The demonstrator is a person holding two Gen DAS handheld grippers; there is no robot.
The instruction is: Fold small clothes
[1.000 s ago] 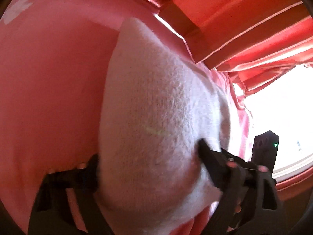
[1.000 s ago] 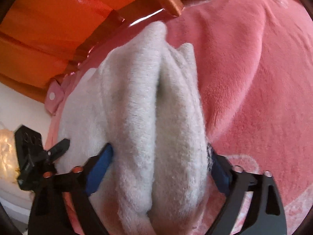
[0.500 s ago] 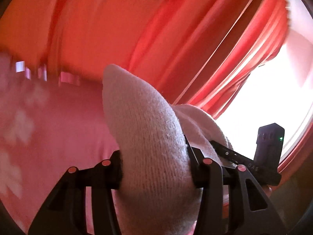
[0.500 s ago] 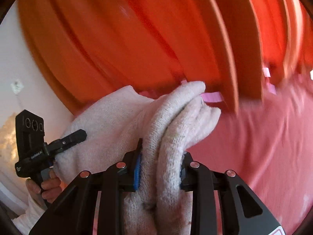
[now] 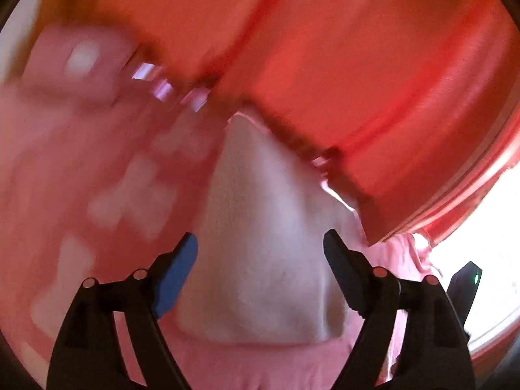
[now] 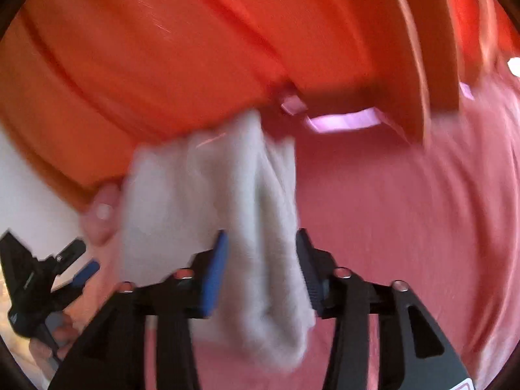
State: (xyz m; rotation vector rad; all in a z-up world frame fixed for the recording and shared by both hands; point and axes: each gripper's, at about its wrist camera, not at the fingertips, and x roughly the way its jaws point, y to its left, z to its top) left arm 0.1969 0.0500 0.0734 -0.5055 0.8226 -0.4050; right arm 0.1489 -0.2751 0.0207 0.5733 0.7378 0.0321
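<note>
Left gripper (image 5: 260, 253): jaws spread, white knit garment (image 5: 260, 243) seen lying between them, ungripped, on pink blanket (image 5: 81, 227). Right gripper (image 6: 260, 260): jaws clamped on garment's bunched fold (image 6: 260, 227). Far garment edge is met by orange curtain (image 6: 162, 48); bare blanket is seen rightward.

Both wrist views look closely, from opposite sides, at one white garment (image 5: 260, 243).

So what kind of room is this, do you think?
Probably a bedroom: a soft pink blanket covers the surface like a bed, orange-red curtains hang behind it, and bright window light comes in beside them.
</note>
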